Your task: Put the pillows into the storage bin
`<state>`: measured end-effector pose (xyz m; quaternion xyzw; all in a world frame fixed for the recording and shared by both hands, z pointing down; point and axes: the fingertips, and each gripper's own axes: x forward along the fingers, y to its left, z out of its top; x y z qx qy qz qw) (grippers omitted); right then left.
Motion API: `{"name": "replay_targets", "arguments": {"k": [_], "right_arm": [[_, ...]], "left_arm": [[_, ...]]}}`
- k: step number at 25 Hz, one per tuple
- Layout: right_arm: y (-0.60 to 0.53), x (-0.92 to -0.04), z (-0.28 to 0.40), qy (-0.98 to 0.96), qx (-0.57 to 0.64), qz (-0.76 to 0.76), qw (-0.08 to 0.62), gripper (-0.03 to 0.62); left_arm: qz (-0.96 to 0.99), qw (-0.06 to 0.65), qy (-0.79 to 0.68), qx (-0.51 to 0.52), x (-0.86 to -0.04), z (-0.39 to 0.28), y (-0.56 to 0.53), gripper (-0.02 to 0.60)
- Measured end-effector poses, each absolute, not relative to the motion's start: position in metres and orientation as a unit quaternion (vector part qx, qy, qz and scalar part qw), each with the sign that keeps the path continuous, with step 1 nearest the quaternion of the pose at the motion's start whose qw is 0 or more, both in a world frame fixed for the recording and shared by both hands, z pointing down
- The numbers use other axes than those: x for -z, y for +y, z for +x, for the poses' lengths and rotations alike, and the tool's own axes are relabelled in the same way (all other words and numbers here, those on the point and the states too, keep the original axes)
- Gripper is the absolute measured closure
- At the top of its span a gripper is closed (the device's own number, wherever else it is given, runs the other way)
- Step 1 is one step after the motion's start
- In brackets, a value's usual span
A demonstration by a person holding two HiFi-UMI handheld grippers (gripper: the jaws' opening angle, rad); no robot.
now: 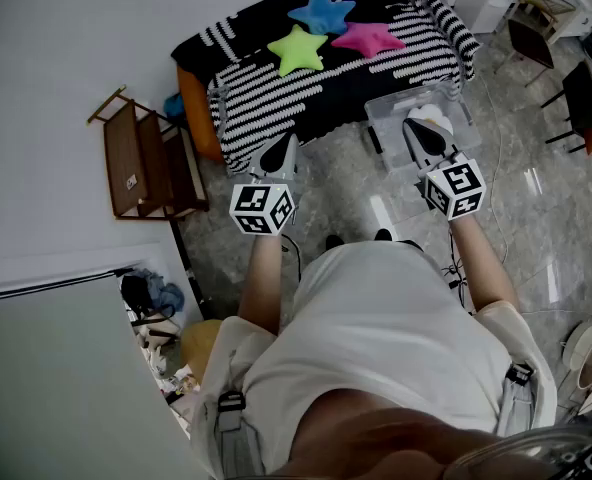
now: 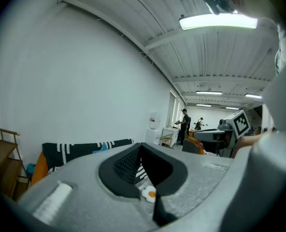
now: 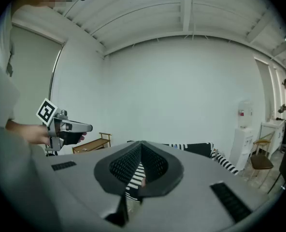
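Three star-shaped pillows lie on a sofa (image 1: 276,103) covered by a black-and-white striped blanket: blue (image 1: 322,13), green (image 1: 298,49) and pink (image 1: 368,37). A clear storage bin (image 1: 376,118) stands on the floor in front of the sofa's right end. My left gripper (image 1: 279,156) hovers short of the sofa's front, its jaws shut and holding nothing (image 2: 140,146). Over the bin hangs my right gripper (image 1: 426,133), also shut and bare (image 3: 141,143). Both point roughly level toward the sofa. Past the left jaws a sliver of the blue pillow (image 2: 102,148) shows.
A brown wooden rack (image 1: 141,163) stands left of the sofa by the wall. Dark chairs (image 1: 531,38) stand at the far right. Bags and clutter (image 1: 151,308) lie at the lower left. Two people (image 2: 184,124) stand far off near a water dispenser (image 2: 154,122).
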<state>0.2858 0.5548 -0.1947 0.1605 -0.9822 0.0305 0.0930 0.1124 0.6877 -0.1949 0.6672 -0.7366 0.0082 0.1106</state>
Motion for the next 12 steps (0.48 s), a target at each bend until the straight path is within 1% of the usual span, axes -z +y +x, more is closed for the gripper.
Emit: {"name": "replay_targets", "arguments": {"k": [12], "right_arm": [[0.5526,0.1998,0.2919,-0.983,-0.036,0.158,0.085,0.594]], "left_arm": [[0.670,0.113,-0.734,-0.013,0.1912,0.1214,0.6843,0.561]]}}
